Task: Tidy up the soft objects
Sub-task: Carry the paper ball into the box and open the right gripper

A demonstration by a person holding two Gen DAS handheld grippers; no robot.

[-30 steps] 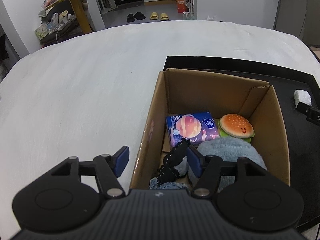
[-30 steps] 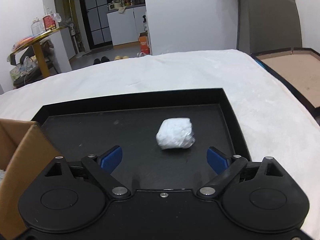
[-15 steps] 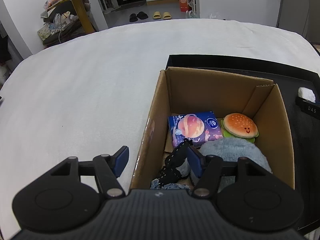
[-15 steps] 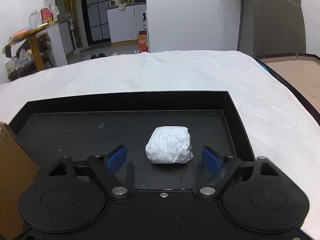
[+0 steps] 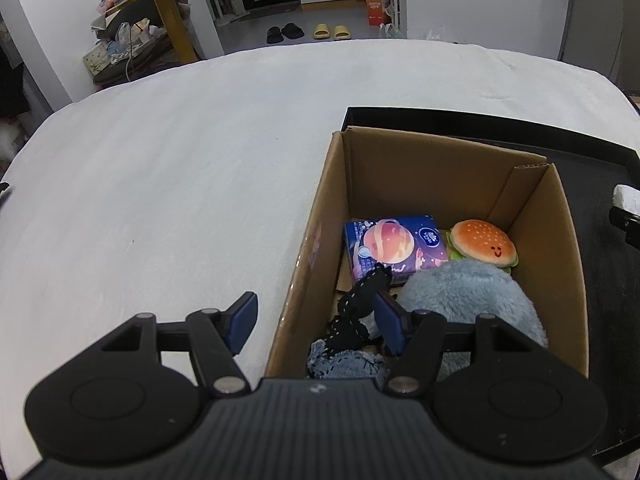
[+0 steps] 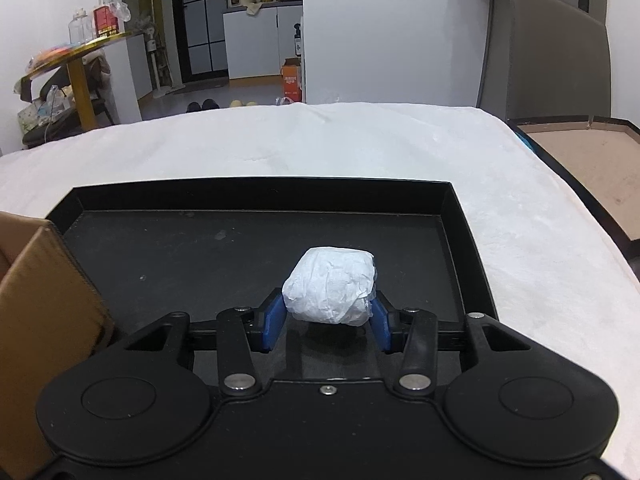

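Note:
In the right wrist view my right gripper (image 6: 326,320) is shut on a crumpled white paper ball (image 6: 330,284) on the black tray (image 6: 260,192); both blue pads touch its sides. In the left wrist view my left gripper (image 5: 316,320) is open and empty, straddling the left wall of a cardboard box (image 5: 440,160). The box holds a blue tissue pack (image 5: 394,248), a burger plush (image 5: 482,242), a grey-blue fluffy plush (image 5: 468,300) and a black and denim cloth (image 5: 352,320). The paper ball also shows at the right edge (image 5: 628,196).
The box (image 6: 36,320) stands on the tray's left part. A white cloth (image 5: 160,180) covers the table. A brown board in a black frame (image 6: 592,160) lies to the right. A grey chair back (image 6: 556,64) stands behind the table.
My right gripper has moved forward around the paper ball and closed on it. My left gripper has stayed open at the box, with the view shifting slightly.

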